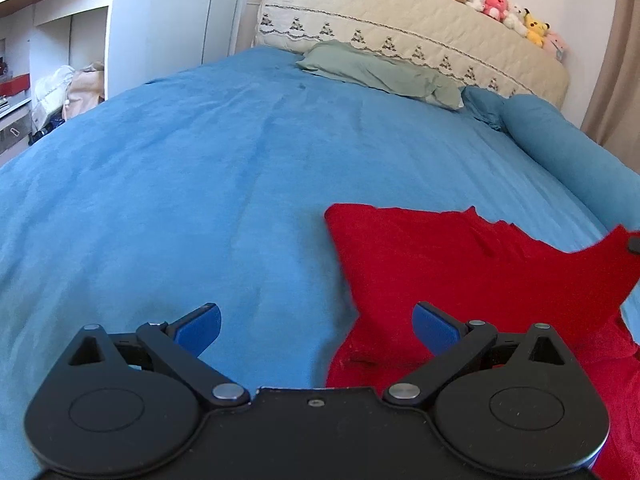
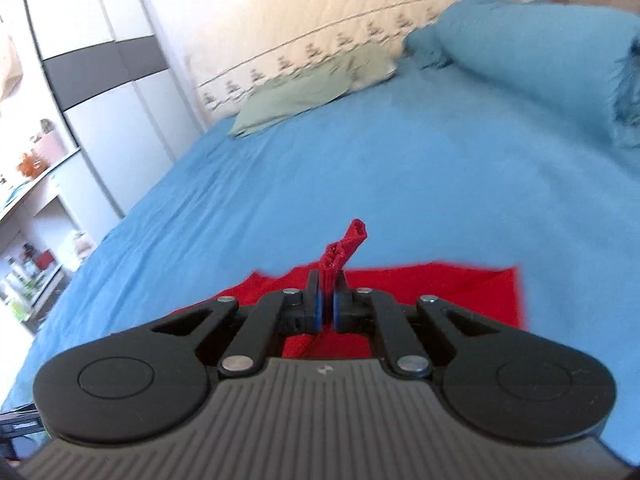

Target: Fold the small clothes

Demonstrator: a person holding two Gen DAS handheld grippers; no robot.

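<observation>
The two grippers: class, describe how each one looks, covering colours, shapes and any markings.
The left gripper has a matte black body, two round black housings, angled link arms on silver pivots, triangular cut-outs, and blue ridged pads. The right gripper matches, with blue-edged pads, but its body is ribbed grey with a small pale logo.

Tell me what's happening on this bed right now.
A person is folding a small red knit garment on a bed covered with a blue sheet, a handheld two-finger gripper in each hand. The right gripper is shut on a bunched edge of the red cloth, which sticks up between its pads. The left gripper is open beside the garment's other side, gripping nothing. No fold is finished yet.
</observation>
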